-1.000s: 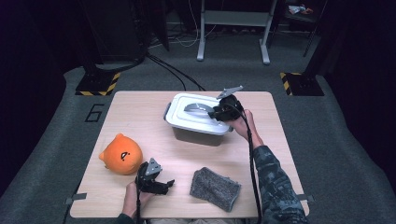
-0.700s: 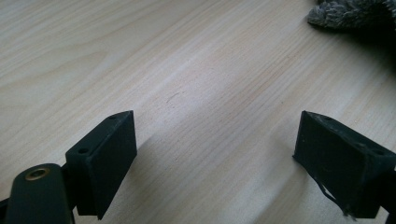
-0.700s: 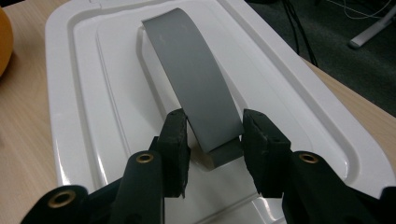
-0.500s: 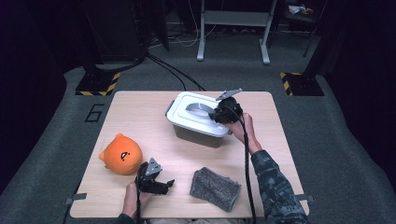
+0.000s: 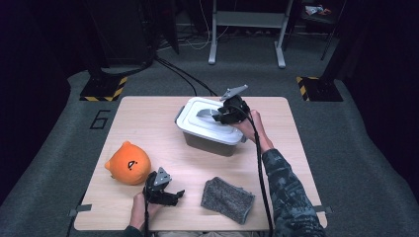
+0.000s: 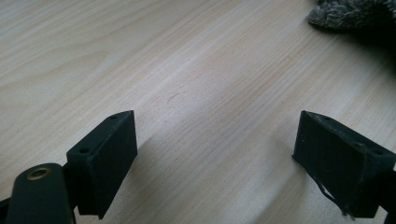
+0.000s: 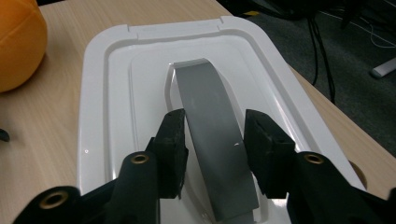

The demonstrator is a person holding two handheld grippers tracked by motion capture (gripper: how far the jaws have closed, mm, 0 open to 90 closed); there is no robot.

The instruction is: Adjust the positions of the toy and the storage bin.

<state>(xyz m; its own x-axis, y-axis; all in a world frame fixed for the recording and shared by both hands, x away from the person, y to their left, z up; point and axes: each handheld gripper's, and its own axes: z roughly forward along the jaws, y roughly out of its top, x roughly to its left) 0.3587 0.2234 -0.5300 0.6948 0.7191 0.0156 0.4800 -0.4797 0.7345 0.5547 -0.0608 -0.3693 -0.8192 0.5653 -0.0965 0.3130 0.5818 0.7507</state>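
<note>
Box lid (image 5: 211,121) — slightly raised, tilted

Brightly lit table (image 5: 148,128) amid a dark room; soft overhead light, faint shadows beneath the jaws. Mild glare on the white lid (image 7: 107,93). Slightly soft, grainy high view; close foreground blurred.

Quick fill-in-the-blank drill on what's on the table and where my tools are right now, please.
1. The right tool straddles the lid's grey ____.
2. The container's lid is ____ in colour.
3. The left tool rests between the orange plush toy and the grey ____.
4. The left tool's jaws stand ____.

Missing: handle; white; cloth; open
</note>
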